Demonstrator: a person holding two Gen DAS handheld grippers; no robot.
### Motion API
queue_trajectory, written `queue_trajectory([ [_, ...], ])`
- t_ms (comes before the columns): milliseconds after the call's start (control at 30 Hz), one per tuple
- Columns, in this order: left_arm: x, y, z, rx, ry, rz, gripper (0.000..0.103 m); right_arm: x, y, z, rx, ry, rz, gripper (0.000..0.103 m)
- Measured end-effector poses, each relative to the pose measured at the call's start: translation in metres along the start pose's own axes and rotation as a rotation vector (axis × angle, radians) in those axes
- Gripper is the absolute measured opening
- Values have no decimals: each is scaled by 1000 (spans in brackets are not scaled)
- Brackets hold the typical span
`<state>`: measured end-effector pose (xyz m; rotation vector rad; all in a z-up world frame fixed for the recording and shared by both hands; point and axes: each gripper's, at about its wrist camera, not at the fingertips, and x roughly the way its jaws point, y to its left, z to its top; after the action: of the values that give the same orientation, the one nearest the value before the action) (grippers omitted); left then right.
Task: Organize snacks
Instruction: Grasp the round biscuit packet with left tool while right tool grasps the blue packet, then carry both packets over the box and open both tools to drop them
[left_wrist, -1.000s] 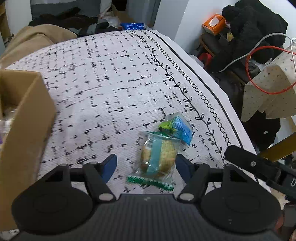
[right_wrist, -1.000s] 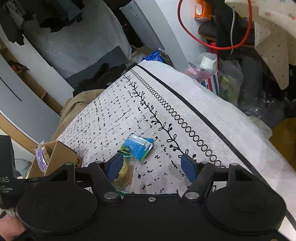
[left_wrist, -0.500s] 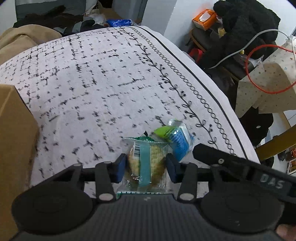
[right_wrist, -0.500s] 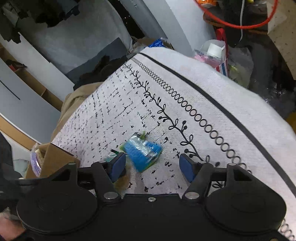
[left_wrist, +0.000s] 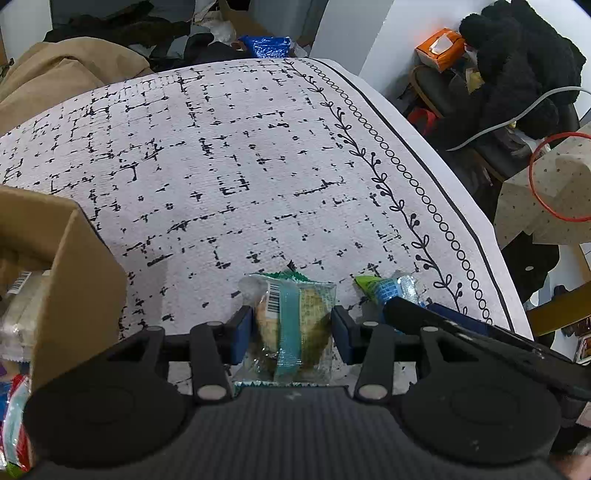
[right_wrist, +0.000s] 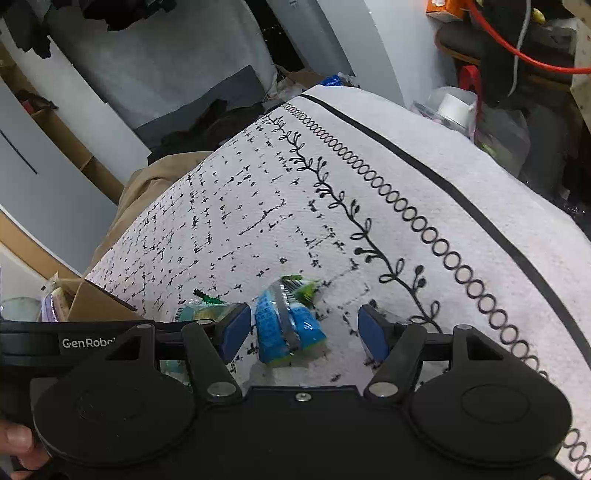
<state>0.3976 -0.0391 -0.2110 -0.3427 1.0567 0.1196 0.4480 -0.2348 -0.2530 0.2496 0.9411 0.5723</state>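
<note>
Our left gripper (left_wrist: 291, 328) now has its jaws clamped on the clear-wrapped biscuit packet (left_wrist: 290, 325), both blue pads pressed against the wrapper's sides. A second ago those jaws stood wide apart with the packet lying loose between them; half a second ago they had closed in, and now the grip looks settled, with the packet's barcode end tilted up off the patterned cloth (left_wrist: 229, 166). We judge the grasp made and the packet ready to lift.

Our right gripper (right_wrist: 304, 328) has its jaws apart, straddling the blue snack packet (right_wrist: 288, 328), which lies on the cloth nearer the left pad than the right. A second ago that packet sat ahead of the jaws; they have since come forward around it. We cannot tell whether the left pad already touches it. The closing step is not yet done here.

The two packets lie just beside each other, so the two grippers crowd together: in the left wrist view the right gripper's finger crosses just beside the left one's right pad. Closing the right jaws without nudging the held packet will need some care.

Further out, the cardboard box (left_wrist: 74, 277) stands at the left on the worktop, open, with other wrapped snacks (left_wrist: 18, 317) already inside. We take it as the place both packets are bound for.
</note>
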Motion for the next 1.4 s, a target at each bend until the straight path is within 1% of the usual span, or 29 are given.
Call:
queue_trajectory([
  [33, 0, 2, 0, -2, 1, 5, 46, 1, 1, 0, -6, 2, -6, 64],
  [100, 0, 4, 2, -12, 3, 2, 47, 3, 5, 0, -38, 6, -35, 54],
  [133, 0, 4, 2, -10, 5, -1, 48, 3, 6, 0, -54, 12, -57, 40],
  [167, 1, 4, 2, -9, 6, 1, 49, 3, 4, 0, -48, 18, -61, 36],
  [233, 2, 2, 2, -10, 9, 5, 52, 0, -3, 2, -1, 19, -41, 33],
  [300, 3, -2, 2, -4, 13, 6, 61, -2, -5, 1, 2, 22, -41, 32],
  [367, 6, -9, 0, 24, 13, 23, 65, -5, -4, 0, -2, 26, -46, 32],
  [433, 11, -18, -3, 80, 20, 62, 65, -7, -5, -1, 0, 32, -51, 32],
  [533, 12, -25, -7, 105, 18, 111, 65, -10, -7, -2, -1, 34, -59, 32],
  [567, 13, -27, -8, 116, 21, 127, 62, -11, -8, -2, -4, 33, -62, 32],
  [600, 12, -28, -9, 123, 17, 142, 56, -12, -9, -3, -2, 33, -61, 32],
  [667, 10, -26, -9, 109, 15, 161, 48, -13, -10, -3, 7, 33, -56, 31],
  [767, 3, -24, -8, 87, 7, 196, 48, -18, -7, -2, 1, 23, -42, 30],
  [1100, -41, -29, -9, 78, -62, 192, 48, -49, 12, 6, -29, -51, 8, 29],
  [1400, -85, -15, -15, 47, -127, 202, 48, -80, 37, 4, -83, -112, 29, 29],
])
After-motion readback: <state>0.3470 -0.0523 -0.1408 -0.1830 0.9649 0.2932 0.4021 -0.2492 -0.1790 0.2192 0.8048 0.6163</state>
